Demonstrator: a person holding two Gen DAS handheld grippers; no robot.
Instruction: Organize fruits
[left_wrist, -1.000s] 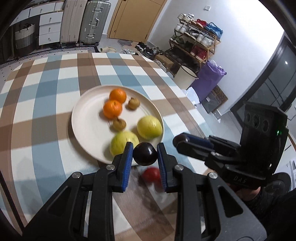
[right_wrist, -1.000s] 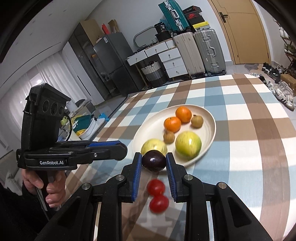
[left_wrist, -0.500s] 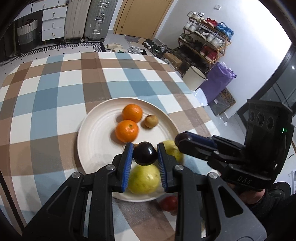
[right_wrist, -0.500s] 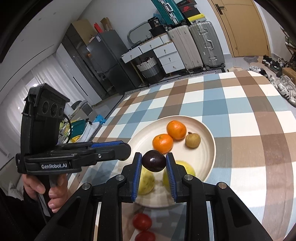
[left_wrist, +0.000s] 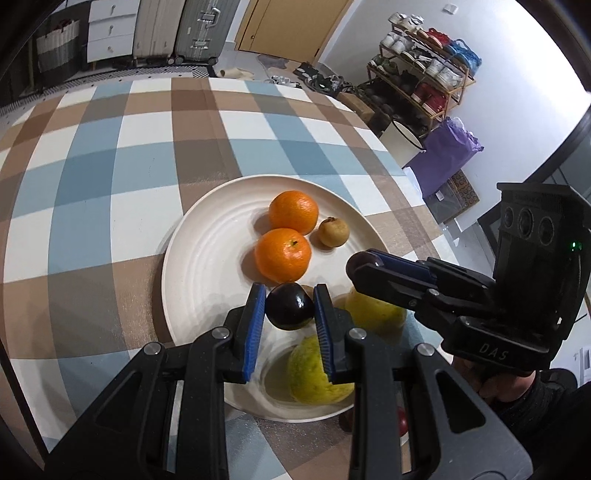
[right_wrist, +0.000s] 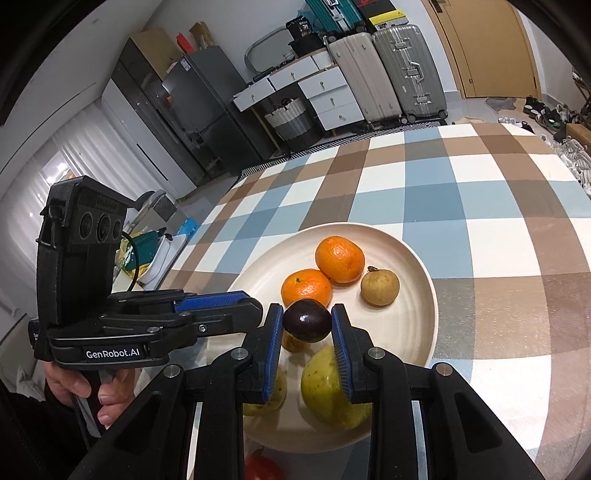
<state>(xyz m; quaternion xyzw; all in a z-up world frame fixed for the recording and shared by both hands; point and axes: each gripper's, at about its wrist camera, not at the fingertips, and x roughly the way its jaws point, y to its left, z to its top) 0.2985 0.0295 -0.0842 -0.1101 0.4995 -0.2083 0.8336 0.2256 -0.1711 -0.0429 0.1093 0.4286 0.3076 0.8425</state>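
Note:
Each gripper holds a dark purple fruit above the cream plate (left_wrist: 192, 266) (right_wrist: 410, 325). My left gripper (left_wrist: 290, 308) is shut on one dark purple fruit (left_wrist: 290, 306). My right gripper (right_wrist: 306, 321) is shut on another (right_wrist: 307, 320). On the plate lie two oranges (left_wrist: 284, 254) (right_wrist: 340, 258), a small brown fruit (left_wrist: 334, 232) (right_wrist: 379, 287) and two yellow-green fruits (left_wrist: 314, 373) (right_wrist: 328, 391). A red tomato (right_wrist: 260, 467) lies on the cloth just off the plate's near rim. The right gripper shows in the left wrist view (left_wrist: 364, 264), the left one in the right wrist view (right_wrist: 255, 306).
The table has a blue, brown and white checked cloth (left_wrist: 110, 155). Suitcases (right_wrist: 388, 74), drawers and a fridge stand beyond the far edge. A shoe rack (left_wrist: 424, 85) and a purple bag (left_wrist: 447, 155) stand off the right side.
Both grippers have moved forward with their dark fruits, from the plate's near rim to above the plate's middle. The tomatoes have dropped behind the fingers.

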